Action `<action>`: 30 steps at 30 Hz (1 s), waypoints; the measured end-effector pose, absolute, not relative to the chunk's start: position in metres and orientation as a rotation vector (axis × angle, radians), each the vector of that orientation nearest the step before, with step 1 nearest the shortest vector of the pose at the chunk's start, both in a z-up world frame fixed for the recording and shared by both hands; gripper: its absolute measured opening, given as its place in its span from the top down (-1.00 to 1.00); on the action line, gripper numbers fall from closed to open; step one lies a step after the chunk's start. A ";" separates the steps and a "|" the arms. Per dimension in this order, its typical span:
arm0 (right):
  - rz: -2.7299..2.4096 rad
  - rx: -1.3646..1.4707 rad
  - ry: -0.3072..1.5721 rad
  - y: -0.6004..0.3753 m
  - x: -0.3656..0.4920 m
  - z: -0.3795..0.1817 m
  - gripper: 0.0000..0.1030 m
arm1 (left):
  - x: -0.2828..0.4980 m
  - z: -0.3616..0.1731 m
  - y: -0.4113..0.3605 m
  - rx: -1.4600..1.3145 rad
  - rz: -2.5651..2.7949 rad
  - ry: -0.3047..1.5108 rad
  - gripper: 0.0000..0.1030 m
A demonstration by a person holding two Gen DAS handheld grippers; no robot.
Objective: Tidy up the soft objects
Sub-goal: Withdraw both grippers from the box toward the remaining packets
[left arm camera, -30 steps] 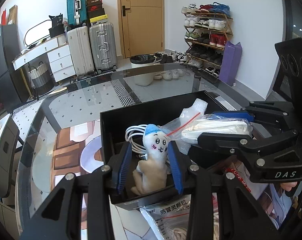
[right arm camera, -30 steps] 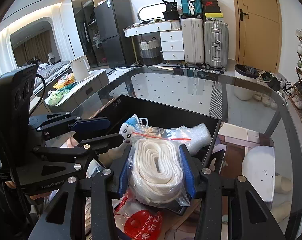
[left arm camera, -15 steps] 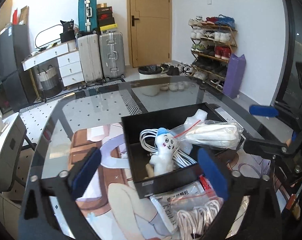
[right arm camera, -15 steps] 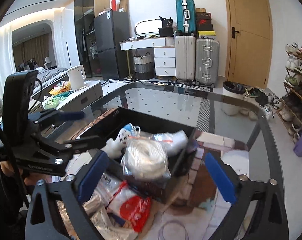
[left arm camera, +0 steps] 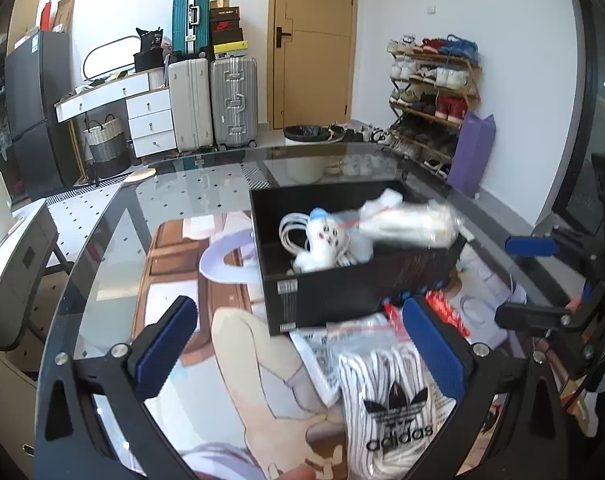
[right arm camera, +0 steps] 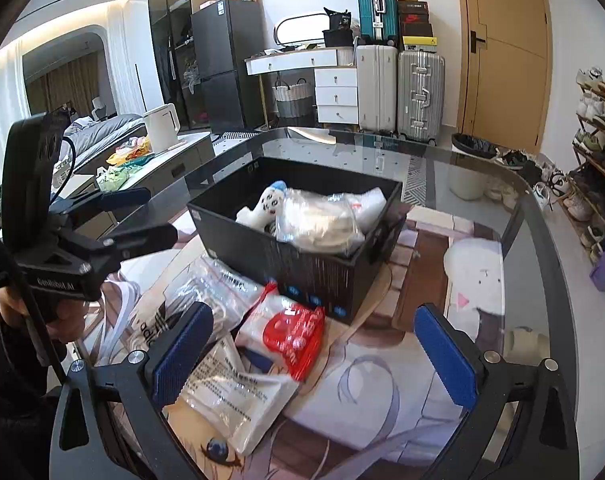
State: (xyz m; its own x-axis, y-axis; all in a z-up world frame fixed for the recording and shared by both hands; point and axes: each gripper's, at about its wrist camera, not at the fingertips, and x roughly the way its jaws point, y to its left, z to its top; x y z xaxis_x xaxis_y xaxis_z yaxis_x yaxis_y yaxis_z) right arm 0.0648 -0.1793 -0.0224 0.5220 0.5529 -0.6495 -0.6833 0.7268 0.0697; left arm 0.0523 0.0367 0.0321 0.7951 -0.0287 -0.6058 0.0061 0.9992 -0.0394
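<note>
A black box (left arm camera: 342, 296) (right arm camera: 262, 252) stands on the glass table. In it lie a small white plush toy with a blue cap (left arm camera: 322, 236) (right arm camera: 268, 204) and a clear bag of white rope (left arm camera: 406, 222) (right arm camera: 318, 220). My left gripper (left arm camera: 298, 306) (right arm camera: 142, 216) is before the box; its jaws are opening and nothing is between them. My right gripper (right arm camera: 314, 316) (left arm camera: 522, 280) stands open and holds nothing. Under the grippers lie an adidas bag of striped cord (left arm camera: 390, 400) (right arm camera: 170, 316), a red packet (right arm camera: 294, 332) and a white printed packet (right arm camera: 238, 396).
A printed picture mat (left arm camera: 238, 360) covers the glass table (right arm camera: 502, 184) under the box. A low cabinet with a white kettle (right arm camera: 162, 124) is to the left. Suitcases (left arm camera: 214, 100) and a shoe rack (left arm camera: 434, 92) stand by the far wall. A hand (right arm camera: 22, 312) holds the left gripper.
Both grippers opened wide, letting go of the plush toy and the rope bag, which now lie in the box. Both then drew back from the box toward the near edge.
</note>
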 end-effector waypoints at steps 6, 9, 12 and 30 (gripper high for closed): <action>0.775 -0.262 0.717 -0.178 0.058 -0.028 -0.99 | 0.049 0.027 0.029 0.002 -0.020 0.675 -1.00; 0.790 -0.297 0.735 -0.179 0.059 -0.033 -0.99 | 0.049 0.027 0.026 0.013 -0.034 0.683 -1.00; 0.787 -0.318 0.751 -0.179 0.058 -0.037 -0.99 | 0.049 0.027 0.021 0.034 -0.048 0.693 -1.00; 0.807 -0.373 0.838 -0.168 0.058 -0.062 -0.99 | 0.049 0.004 -0.006 0.117 -0.154 0.795 -1.00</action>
State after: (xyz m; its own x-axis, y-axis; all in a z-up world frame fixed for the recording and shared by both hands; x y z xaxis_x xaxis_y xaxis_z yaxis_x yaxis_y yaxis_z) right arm 0.0577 -0.1676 -0.0617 0.4033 0.4830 -0.7772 -0.7587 0.6513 0.0111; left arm 0.0492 -0.0058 0.0041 0.6899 -0.0930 -0.7179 0.1811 0.9823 0.0468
